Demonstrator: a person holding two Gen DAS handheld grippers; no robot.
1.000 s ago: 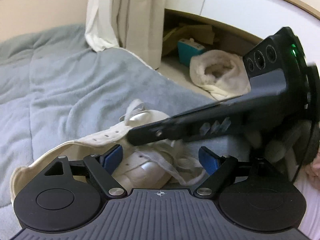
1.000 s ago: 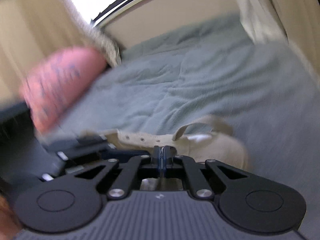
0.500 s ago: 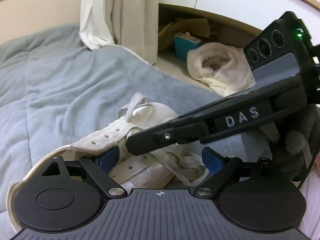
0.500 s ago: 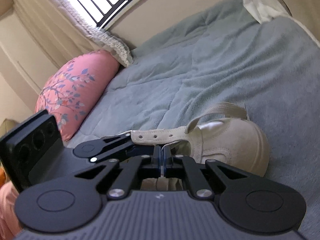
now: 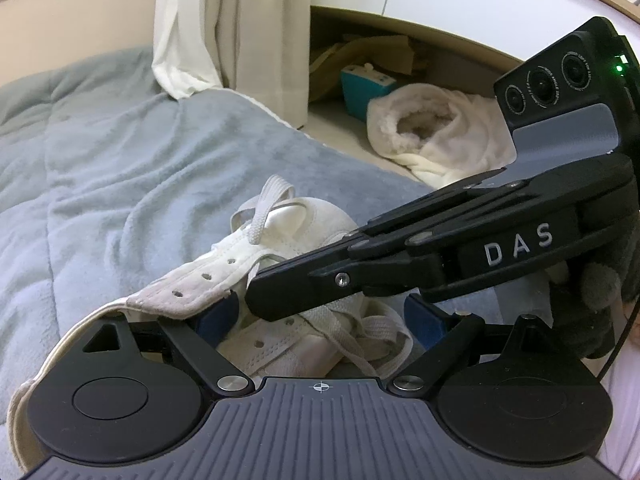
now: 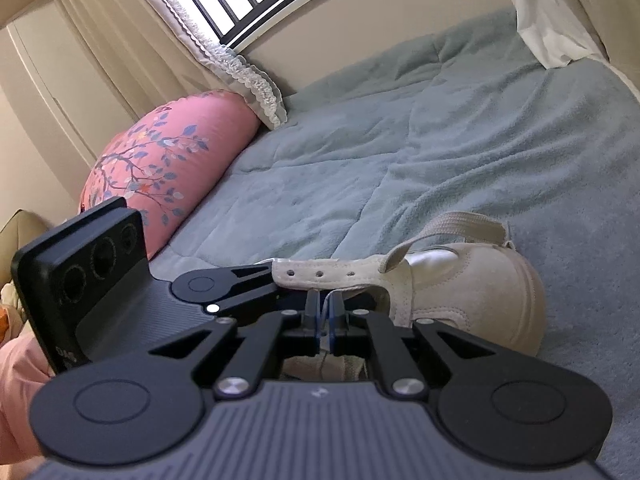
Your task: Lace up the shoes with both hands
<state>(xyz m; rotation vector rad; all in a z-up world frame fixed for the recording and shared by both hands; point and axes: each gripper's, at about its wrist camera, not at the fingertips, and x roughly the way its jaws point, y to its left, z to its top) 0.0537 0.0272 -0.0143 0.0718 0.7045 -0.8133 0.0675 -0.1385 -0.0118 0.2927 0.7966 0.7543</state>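
White shoe lies on its side on the grey-blue blanket, directly ahead of both claws, toe pointing away from them. Flat white lace loops over the toe end; more of it lies tangled over the tongue, between the left claw's pads. Eyelet flap is lifted, most holes showing unthreaded.

Left gripper: released, blue pads spread wide, straddling the shoe's throat; left pad sits under the lifted flap.

Right gripper: clenched, blue pads pinched on a thin strand of lace just below the flap. In the left view it crosses in from the right, tip at the flap's edge.

Beyond the shoe: pink floral pillow far left of the right claw, cream curtain ahead, fluffy white bundle and teal box ahead right of the left claw.
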